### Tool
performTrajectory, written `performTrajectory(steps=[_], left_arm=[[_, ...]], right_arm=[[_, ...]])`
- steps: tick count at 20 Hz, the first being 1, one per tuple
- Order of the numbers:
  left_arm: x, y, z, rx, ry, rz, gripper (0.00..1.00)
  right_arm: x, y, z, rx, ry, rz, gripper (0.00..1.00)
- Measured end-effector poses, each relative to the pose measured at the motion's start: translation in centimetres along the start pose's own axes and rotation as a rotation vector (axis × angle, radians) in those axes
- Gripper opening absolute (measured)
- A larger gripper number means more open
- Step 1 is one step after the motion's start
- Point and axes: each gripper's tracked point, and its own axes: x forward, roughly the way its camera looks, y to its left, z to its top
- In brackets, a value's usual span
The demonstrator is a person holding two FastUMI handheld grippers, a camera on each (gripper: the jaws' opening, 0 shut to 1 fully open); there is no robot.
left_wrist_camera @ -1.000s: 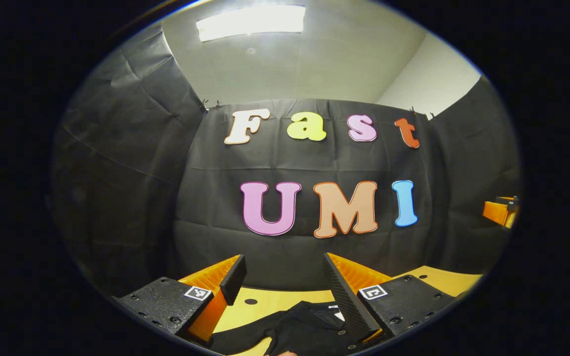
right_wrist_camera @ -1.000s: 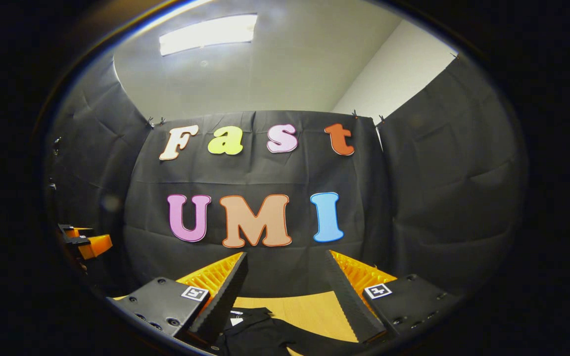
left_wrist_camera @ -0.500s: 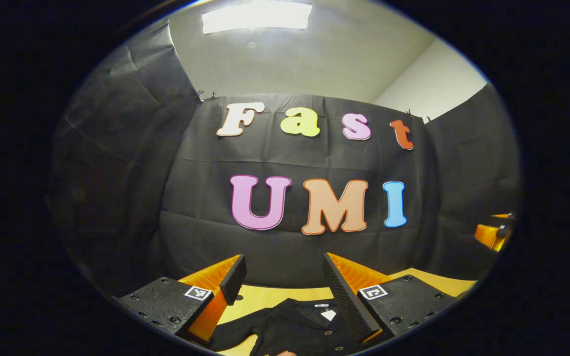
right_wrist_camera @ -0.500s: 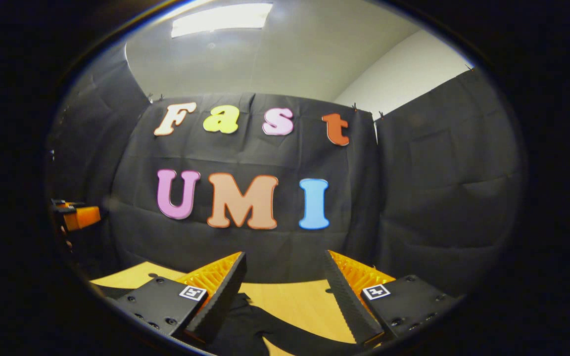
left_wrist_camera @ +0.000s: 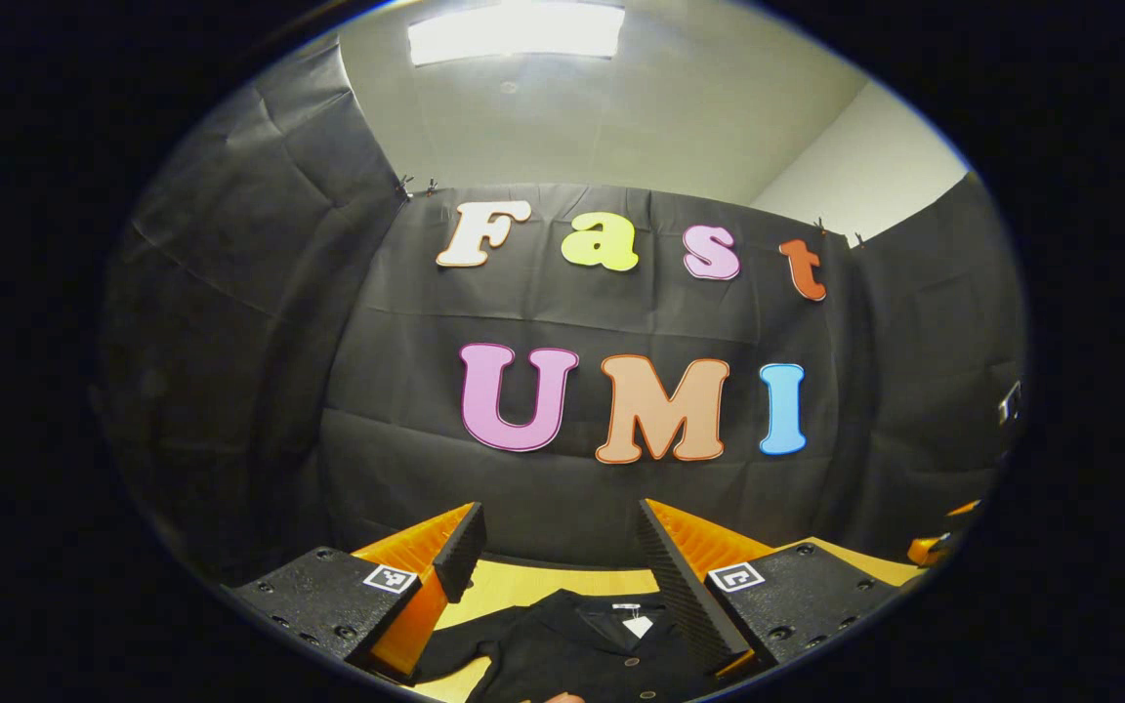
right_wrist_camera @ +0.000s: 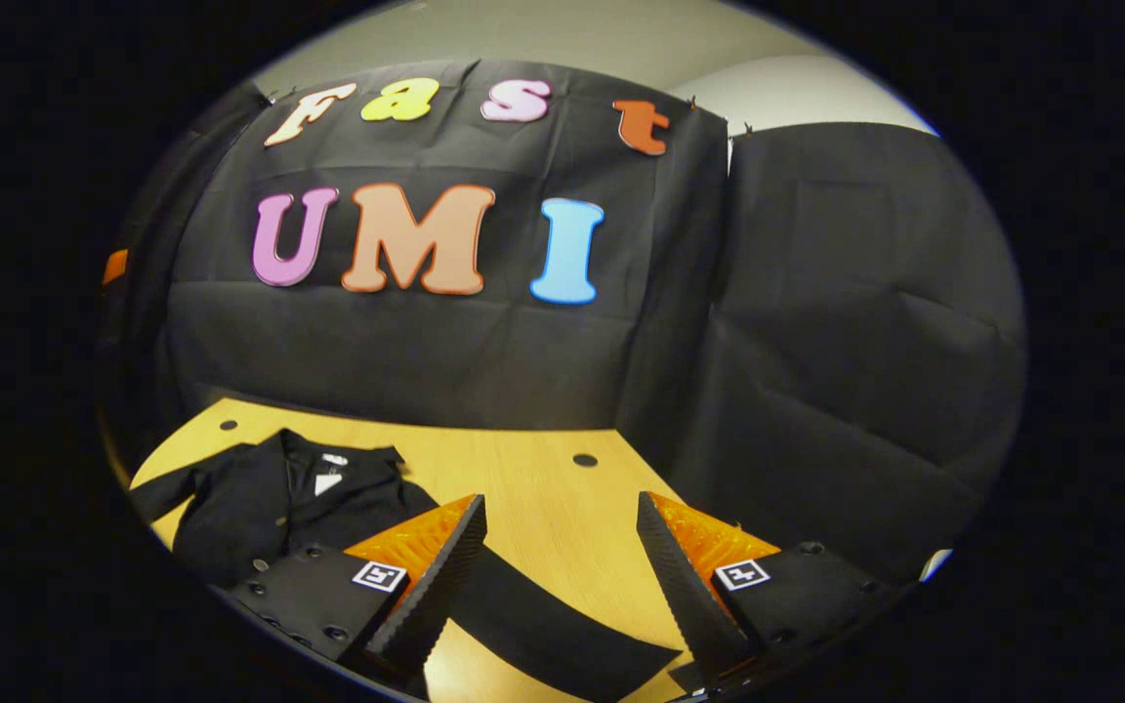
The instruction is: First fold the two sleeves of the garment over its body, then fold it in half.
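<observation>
A black buttoned garment (right_wrist_camera: pixel 250 503) lies spread on the wooden table (right_wrist_camera: pixel 533 508), collar toward the back wall. One long sleeve (right_wrist_camera: pixel 553 625) stretches out to the right, passing under my right gripper (right_wrist_camera: pixel 562 576), which hovers above it, open, with nothing between its fingers. In the left gripper view the garment's collar and button front (left_wrist_camera: pixel 572 635) lie below my left gripper (left_wrist_camera: pixel 562 561), also open and holding nothing. The other gripper (left_wrist_camera: pixel 938 542) peeks in at that view's right edge.
The black cloth wall (right_wrist_camera: pixel 816 342) closes the table's back and right side. Small round holes (right_wrist_camera: pixel 584 459) dot the tabletop. Bare wood lies right of the garment's collar.
My right gripper has tipped down and come lower, so the table, the garment and its right sleeve now show. The left gripper has barely shifted. Both stay open.
</observation>
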Motion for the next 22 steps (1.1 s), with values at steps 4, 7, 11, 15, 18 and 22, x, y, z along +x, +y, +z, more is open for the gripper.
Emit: performTrajectory(steps=[4, 7, 11, 15, 18, 22], left_arm=[[0.0, -1.5, -0.4, 0.006, 0.01, 0.004, 0.92], [0.2, -2.7, -0.6, 0.019, 0.022, 0.006, 0.92], [0.0, -4.5, -0.7, 0.039, 0.03, 0.005, 0.92], [-0.2, -5.6, -0.7, 0.061, 0.042, 0.004, 0.92], [-0.3, -6.1, -0.9, 0.076, 0.054, 0.006, 0.92], [-0.1, -7.0, -1.2, 0.078, 0.075, 0.003, 0.93]], right_arm=[[1.5, -2.6, -6.5, -0.018, 0.184, -0.008, 0.99], [2.2, -4.0, -11.0, -0.021, 0.308, -0.003, 0.99], [2.8, -5.2, -16.8, -0.032, 0.454, 0.01, 0.99], [2.9, -6.7, -20.9, -0.016, 0.59, -0.002, 1.0], [3.0, -7.3, -23.5, 0.006, 0.66, -0.009, 1.0], [2.7, -7.1, -24.4, 0.071, 0.707, 0.051, 0.99]])
